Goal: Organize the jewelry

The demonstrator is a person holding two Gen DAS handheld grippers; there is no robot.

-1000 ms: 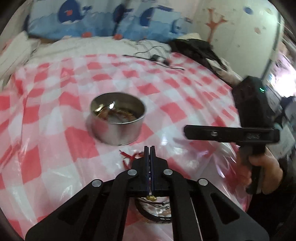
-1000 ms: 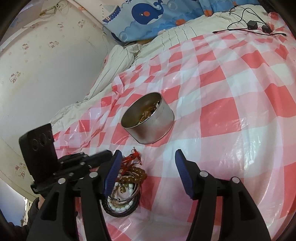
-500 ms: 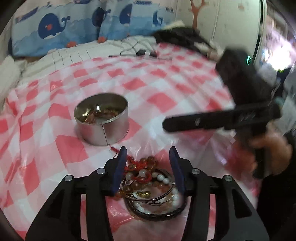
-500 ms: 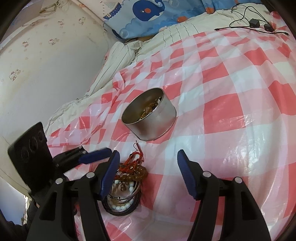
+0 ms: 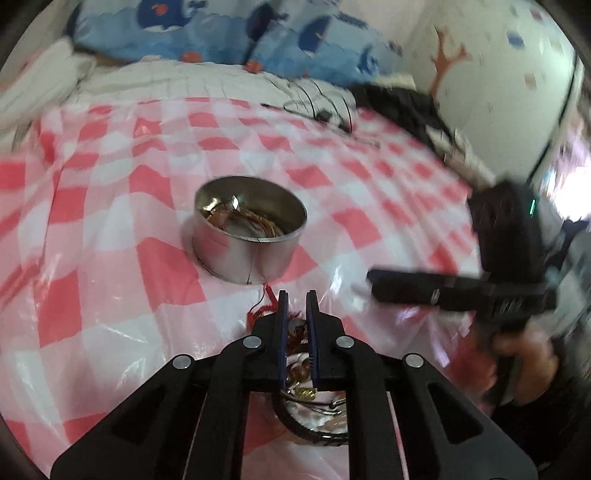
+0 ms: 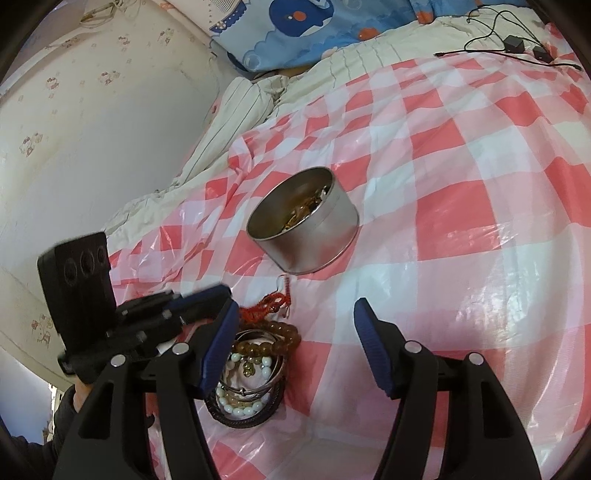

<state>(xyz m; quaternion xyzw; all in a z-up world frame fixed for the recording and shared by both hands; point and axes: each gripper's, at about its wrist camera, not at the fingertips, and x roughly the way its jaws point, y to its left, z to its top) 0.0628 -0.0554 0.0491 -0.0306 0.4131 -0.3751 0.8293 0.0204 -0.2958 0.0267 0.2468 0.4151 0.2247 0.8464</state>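
Observation:
A round metal tin point(image 5: 251, 240) with jewelry inside stands on the red-and-white checked plastic sheet point(image 5: 110, 295); it also shows in the right wrist view point(image 6: 306, 221). A pile of bracelets point(image 6: 251, 373), amber beads, white beads, metal bangles and a red cord point(image 6: 269, 304), lies in front of the tin. My left gripper point(image 5: 296, 295) is nearly shut, its jaws a narrow gap apart around the amber beads point(image 5: 295, 328) of the pile. My right gripper point(image 6: 295, 314) is open and empty, just right of the pile; it shows from the side in the left wrist view point(image 5: 458, 291).
Blue whale-print pillows point(image 6: 314, 29) and a striped blanket point(image 6: 236, 107) lie at the head of the bed. Black cables and a charger point(image 6: 513, 44) lie at the far edge of the sheet. Dark clothing point(image 5: 402, 107) lies by the wall.
My left gripper opened over the pile half a second ago and has now closed to a narrow gap around the beads. The right gripper has stayed open beside the pile.

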